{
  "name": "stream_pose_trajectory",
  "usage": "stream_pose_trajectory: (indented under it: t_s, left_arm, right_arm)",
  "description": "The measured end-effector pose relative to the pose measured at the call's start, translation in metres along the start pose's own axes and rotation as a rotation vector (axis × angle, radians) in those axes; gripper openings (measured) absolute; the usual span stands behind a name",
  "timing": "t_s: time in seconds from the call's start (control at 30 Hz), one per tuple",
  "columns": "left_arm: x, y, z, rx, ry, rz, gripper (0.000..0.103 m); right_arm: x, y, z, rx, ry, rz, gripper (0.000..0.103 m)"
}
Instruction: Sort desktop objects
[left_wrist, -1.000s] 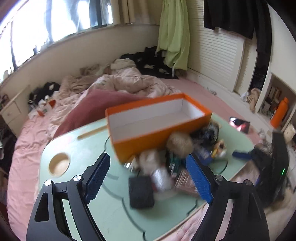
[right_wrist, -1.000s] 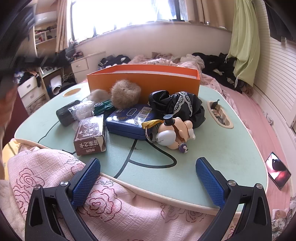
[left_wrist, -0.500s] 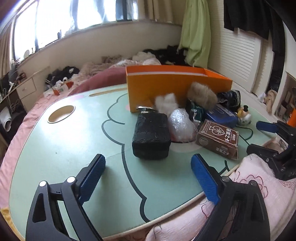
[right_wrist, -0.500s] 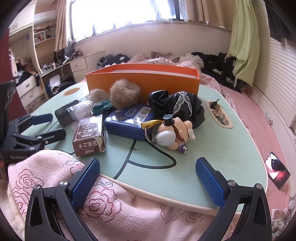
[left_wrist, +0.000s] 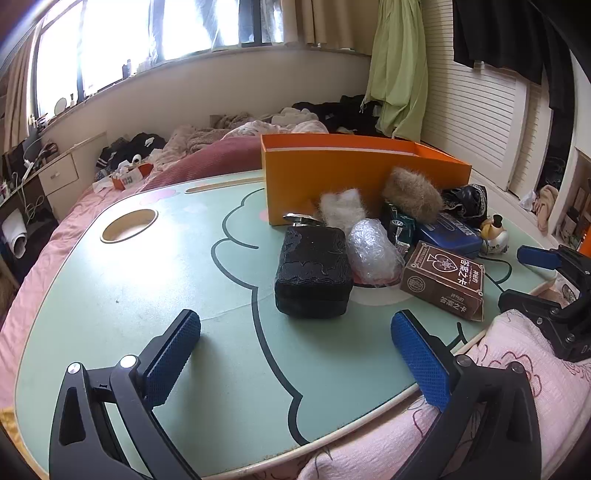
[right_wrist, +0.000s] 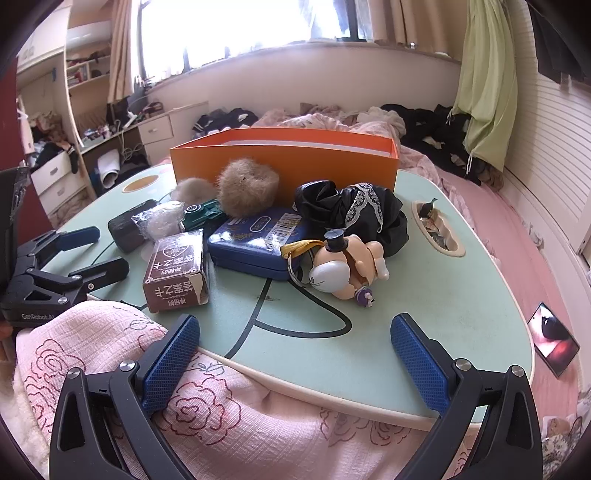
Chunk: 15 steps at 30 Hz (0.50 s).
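Both grippers stand spread wide and empty. Jaws just widened, the left gripper (left_wrist: 295, 354) hovers over the smooth mint table (left_wrist: 147, 295); straight ahead lies a textured black pouch (left_wrist: 313, 271), then crinkly plastic (left_wrist: 373, 251). Ahead of the right gripper (right_wrist: 295, 354): a glossy figurine (right_wrist: 347, 269), a blue tin (right_wrist: 255, 240), an orange box (right_wrist: 288, 158) beyond.

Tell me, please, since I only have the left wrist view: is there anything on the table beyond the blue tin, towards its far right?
Observer: Yes. An oval recess in the table, holding small bits, lies past the black lace fabric.
Operator: Thank you. Is the toy figure by the tin standing upright?
Observer: No. The toy figure lies on its side, and its yellow strap reaches onto the blue tin.
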<state>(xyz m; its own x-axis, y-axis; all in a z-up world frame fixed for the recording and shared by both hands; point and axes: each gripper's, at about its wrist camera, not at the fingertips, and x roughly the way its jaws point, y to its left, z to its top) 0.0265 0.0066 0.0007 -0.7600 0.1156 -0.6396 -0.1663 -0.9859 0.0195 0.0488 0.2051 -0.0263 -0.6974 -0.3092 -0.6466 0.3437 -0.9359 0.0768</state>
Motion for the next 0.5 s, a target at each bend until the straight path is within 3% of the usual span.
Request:
stream_pose_trajectory:
  t_s: [0.5]
  left_arm:
    - [0.0002,-0.0011,-0.0004,0.002,0.001,0.002,0.103]
  right_arm:
    - [0.0003,-0.0006,0.0020,0.004,0.003,-0.002,0.103]
